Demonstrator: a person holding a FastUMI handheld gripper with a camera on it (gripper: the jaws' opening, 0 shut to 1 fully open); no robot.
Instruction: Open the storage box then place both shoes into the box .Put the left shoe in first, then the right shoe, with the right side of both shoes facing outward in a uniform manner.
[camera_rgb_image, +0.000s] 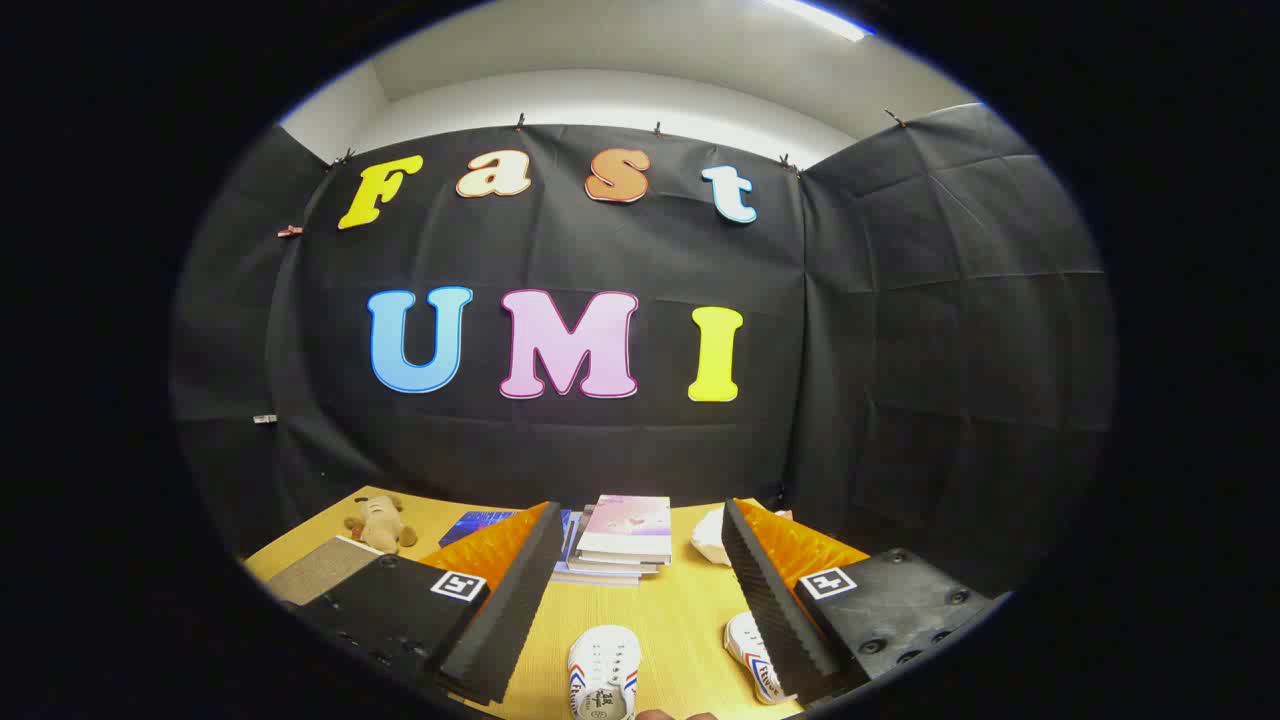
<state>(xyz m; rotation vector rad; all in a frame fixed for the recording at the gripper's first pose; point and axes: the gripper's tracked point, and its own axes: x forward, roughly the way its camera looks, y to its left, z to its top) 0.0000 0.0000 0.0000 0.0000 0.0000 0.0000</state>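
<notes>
Black cloth walls enclose a wooden desk (680, 610) where the hand-held gripper (640, 610) hovers, fingers spread wide with nothing between them, one white sneaker (604, 672) between the fingers, a second sneaker (752, 668) partly behind one finger, stacked books (625, 540) beyond.
</notes>
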